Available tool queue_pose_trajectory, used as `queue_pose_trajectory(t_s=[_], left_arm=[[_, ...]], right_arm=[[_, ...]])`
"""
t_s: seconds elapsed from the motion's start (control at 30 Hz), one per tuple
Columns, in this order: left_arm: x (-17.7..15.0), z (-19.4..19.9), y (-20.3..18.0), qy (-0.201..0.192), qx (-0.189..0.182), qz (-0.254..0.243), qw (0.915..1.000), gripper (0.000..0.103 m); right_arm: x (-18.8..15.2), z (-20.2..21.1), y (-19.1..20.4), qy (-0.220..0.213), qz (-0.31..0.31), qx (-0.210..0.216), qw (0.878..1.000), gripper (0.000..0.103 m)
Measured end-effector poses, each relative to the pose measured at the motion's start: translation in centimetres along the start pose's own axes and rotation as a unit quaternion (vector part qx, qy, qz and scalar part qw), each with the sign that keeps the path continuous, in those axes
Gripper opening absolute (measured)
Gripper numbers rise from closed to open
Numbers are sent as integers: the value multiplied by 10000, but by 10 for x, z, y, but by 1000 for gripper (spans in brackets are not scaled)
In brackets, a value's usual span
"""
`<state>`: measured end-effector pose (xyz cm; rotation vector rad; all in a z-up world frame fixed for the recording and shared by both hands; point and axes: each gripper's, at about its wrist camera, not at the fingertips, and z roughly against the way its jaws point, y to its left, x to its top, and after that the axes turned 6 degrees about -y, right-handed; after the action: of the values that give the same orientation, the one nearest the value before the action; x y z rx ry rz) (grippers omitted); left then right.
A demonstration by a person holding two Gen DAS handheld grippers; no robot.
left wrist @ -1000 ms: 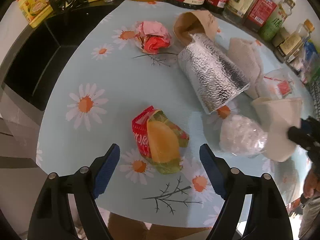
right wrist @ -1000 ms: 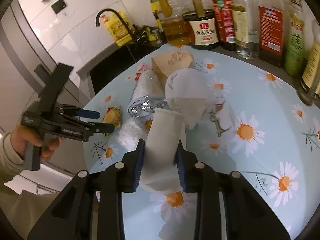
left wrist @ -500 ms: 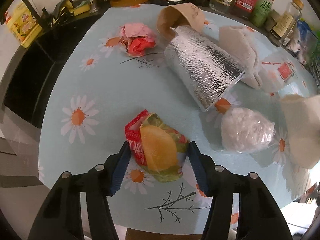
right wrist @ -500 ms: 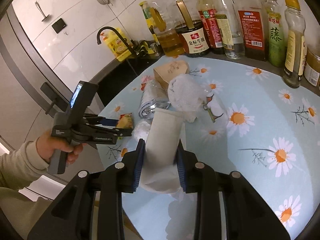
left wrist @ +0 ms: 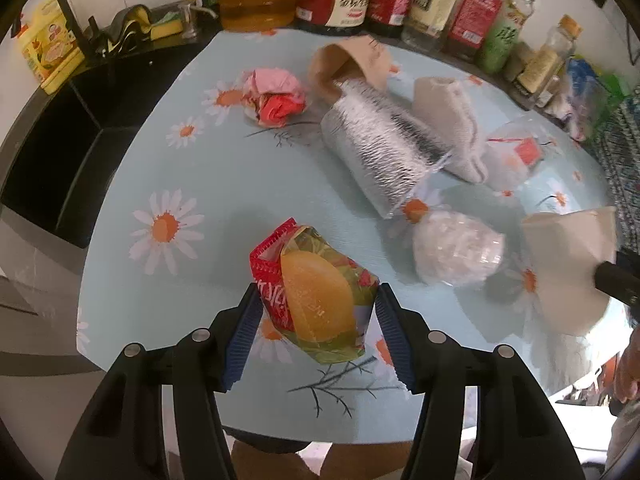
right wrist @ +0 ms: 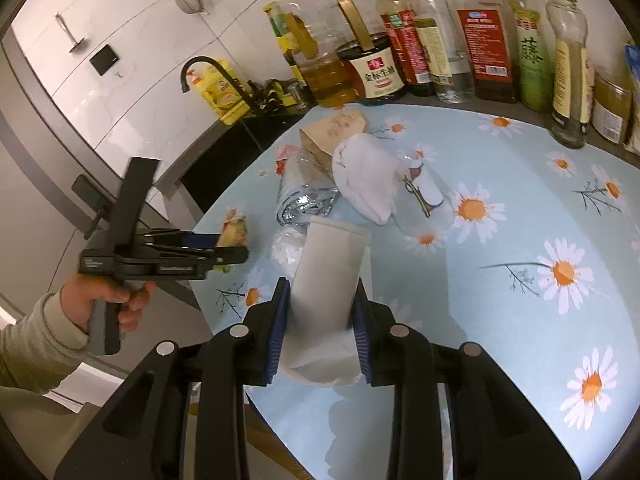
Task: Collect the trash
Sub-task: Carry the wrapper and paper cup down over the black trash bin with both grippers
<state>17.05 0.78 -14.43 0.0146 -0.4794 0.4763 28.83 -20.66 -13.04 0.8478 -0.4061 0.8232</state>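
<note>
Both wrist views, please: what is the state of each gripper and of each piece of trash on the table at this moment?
left gripper: shut on the snack wrapper.
right gripper: shut on the white paper cup, flattened.
foil sleeve: lying on its side.
brown paper cup: tipped over, mouth against the foil.
pink wad: crumpled, apart from the rest.
clear bag: bunched, resting on the table.

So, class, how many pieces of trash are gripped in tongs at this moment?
2. The snack wrapper is pinched between the left tongs; the white paper sleeve is clamped in the right tongs. No further tongs are in view, so none seems hidden.
</note>
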Motion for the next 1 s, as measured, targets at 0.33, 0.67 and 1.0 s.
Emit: queue_pose_trajectory(t_s=[0.33,0.67,1.0], left_arm=[[-7,32,-6,-231,-656,-410,9967,56],[-15,79,22,-642,-1266,-781,9868,56],[-38,108,66,-689,-1694,-1024,9778,56]], right_arm=[[-17,12,25,-136,-283,-471,9984,32],[-34,8,87,-338,-615,-903,9934,32],[-56,-16,160,-410,-856,-1034,9901,32]])
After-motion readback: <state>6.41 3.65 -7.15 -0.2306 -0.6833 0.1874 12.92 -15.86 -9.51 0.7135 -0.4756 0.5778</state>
